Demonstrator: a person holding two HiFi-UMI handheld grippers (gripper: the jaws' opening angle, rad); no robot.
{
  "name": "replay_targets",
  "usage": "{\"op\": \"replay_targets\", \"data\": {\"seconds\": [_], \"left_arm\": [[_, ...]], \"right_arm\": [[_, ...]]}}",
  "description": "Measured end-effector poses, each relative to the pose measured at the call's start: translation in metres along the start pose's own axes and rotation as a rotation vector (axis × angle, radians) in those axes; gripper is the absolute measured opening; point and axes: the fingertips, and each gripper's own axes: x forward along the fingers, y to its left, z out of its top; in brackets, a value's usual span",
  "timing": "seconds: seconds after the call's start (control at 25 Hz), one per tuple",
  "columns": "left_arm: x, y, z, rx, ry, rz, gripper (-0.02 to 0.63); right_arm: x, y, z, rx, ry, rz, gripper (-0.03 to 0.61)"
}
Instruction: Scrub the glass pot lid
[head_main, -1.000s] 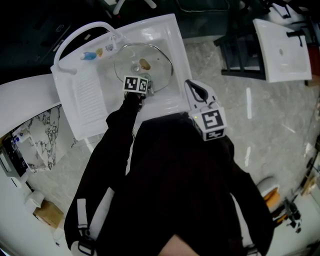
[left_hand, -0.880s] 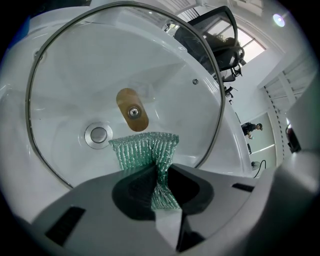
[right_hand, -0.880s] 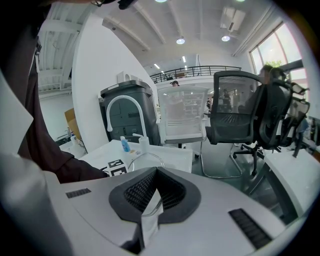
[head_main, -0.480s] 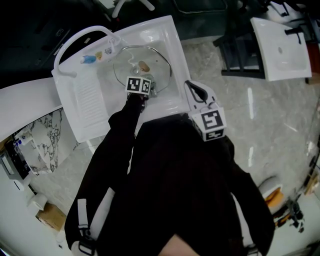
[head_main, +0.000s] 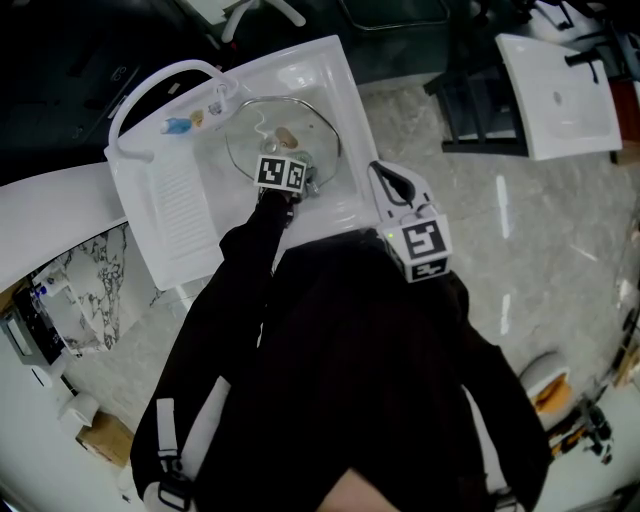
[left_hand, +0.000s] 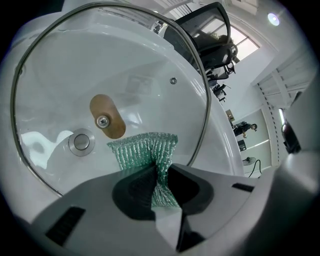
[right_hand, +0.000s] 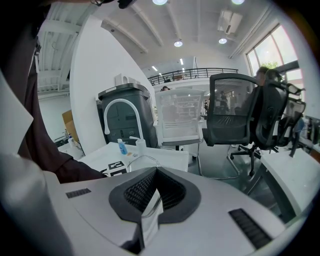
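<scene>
Sink (head_main: 170, 190): white, w/ ribbed drainboard on its left side; sits at my upper left in head view.
Blue bottle (head_main: 178, 126): small, at the sink's back edge, left of the basin.
Glass pot lid (left_hand: 125, 60): in the sink basin, metal rim all round. I see the basin wall thru the glass.
Knob (left_hand: 107, 116): wood-colour, mid-lid, screw showing at its centre.
Drain (left_hand: 81, 142): metal, seen thru the glass just below-left of the knob.
Scrub pad (left_hand: 145, 147): green mesh, free end spread over the glass just below-right of the knob; looks to touch it, can't confirm.
Left gripper (left_hand: 161, 172): reached into the basin over the lid's near part; jaws clamped on the pad's lower end.
Right gripper (head_main: 392, 185): held up just beside the sink's right edge, apart from the lid; jaws closed together, nothing btwn them. Its cam looks across the sink top toward the room.
Office chair (right_hand: 240, 117): black, beyond the sink in the right gripper view.
Second sink (head_main: 560, 95): white, well apart, far right on the floor side.
</scene>
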Motion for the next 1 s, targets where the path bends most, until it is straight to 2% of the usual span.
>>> {"op": "replay_targets", "data": {"seconds": [1.0], "left_arm": [[-0.001, -0.041, 0.023, 0.077, -0.021, -0.089, 0.063]], "right_arm": [[-0.006, -0.001, 0.006, -0.024, -0.002, -0.022, 0.002]]}}
